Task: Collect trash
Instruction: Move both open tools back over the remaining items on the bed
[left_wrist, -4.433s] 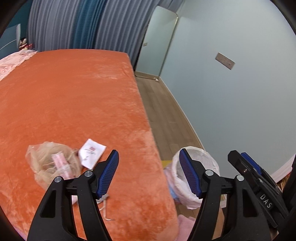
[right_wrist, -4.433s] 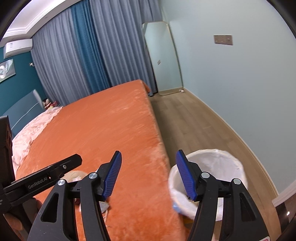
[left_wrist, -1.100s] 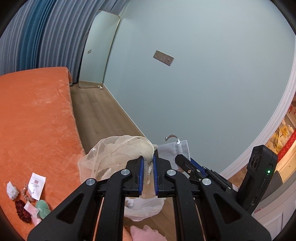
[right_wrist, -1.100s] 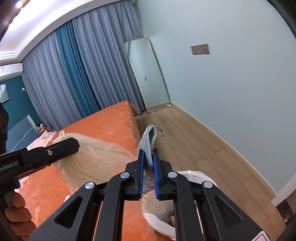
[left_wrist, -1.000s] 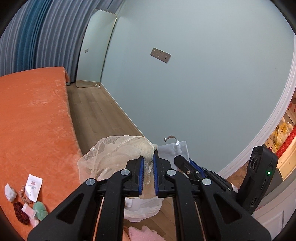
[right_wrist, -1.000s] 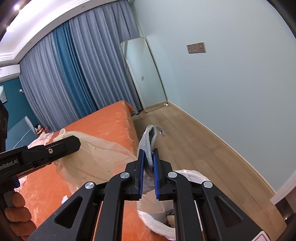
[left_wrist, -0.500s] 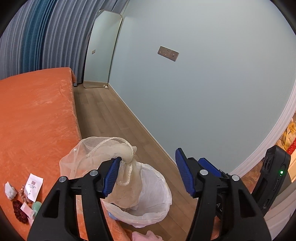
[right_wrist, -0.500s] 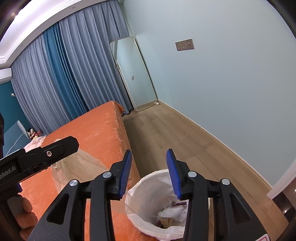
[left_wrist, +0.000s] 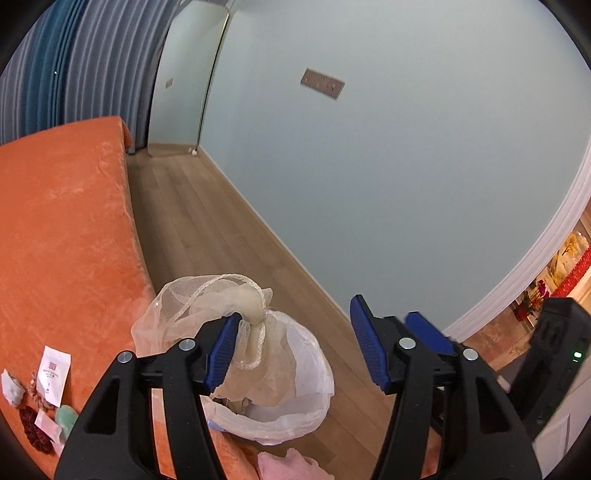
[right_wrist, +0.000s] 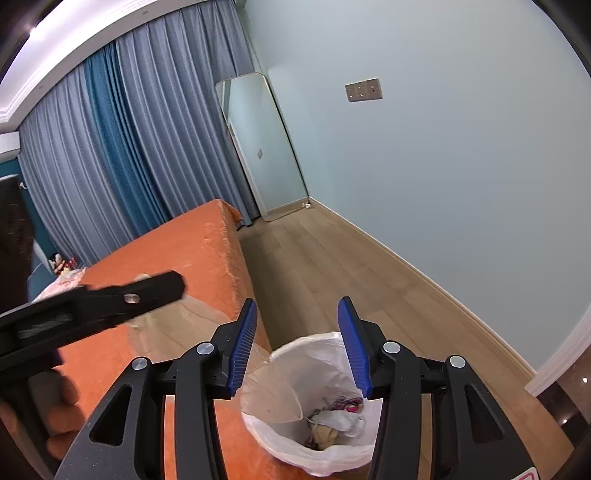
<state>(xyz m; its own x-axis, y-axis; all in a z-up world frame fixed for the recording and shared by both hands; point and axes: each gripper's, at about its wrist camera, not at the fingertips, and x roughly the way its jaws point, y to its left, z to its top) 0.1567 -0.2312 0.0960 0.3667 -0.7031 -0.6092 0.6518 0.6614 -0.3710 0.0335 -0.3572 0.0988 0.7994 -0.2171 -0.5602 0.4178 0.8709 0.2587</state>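
Room: pale blue-green walls, smooth and matte, with white skirting; a plank wood floor runs along the bed; pleated grey and teal curtains hang at the far end, and a tall round-cornered mirror leans in the corner. A metal switch plate sits on the wall.
Bed: a broad bed under a plush orange velvet cover with a soft sheen.
Trash bin: a round bin lined with thin, crinkled white plastic stands on the floor just beside the bed's edge; crumpled scraps lie at its bottom.
Mesh bag: a sheer cream net bag with a twisted cord drawstring hangs over the bin's mouth, its gathered neck draped on the left tongs' inner left finger, its lower part sagging into the liner.
Left tongs: the left tongs are released, blue ribbed pads wide apart, the bag only snagged on one pad.
Right tongs: the right tongs are spread apart above the bin, gripping nothing.
Small litter: near the bed's edge lie a white paper sachet, a dark red scrunchie, a pale green piece and white scraps.
Pink cloth: a soft pink cloth lies at the bin's foot.
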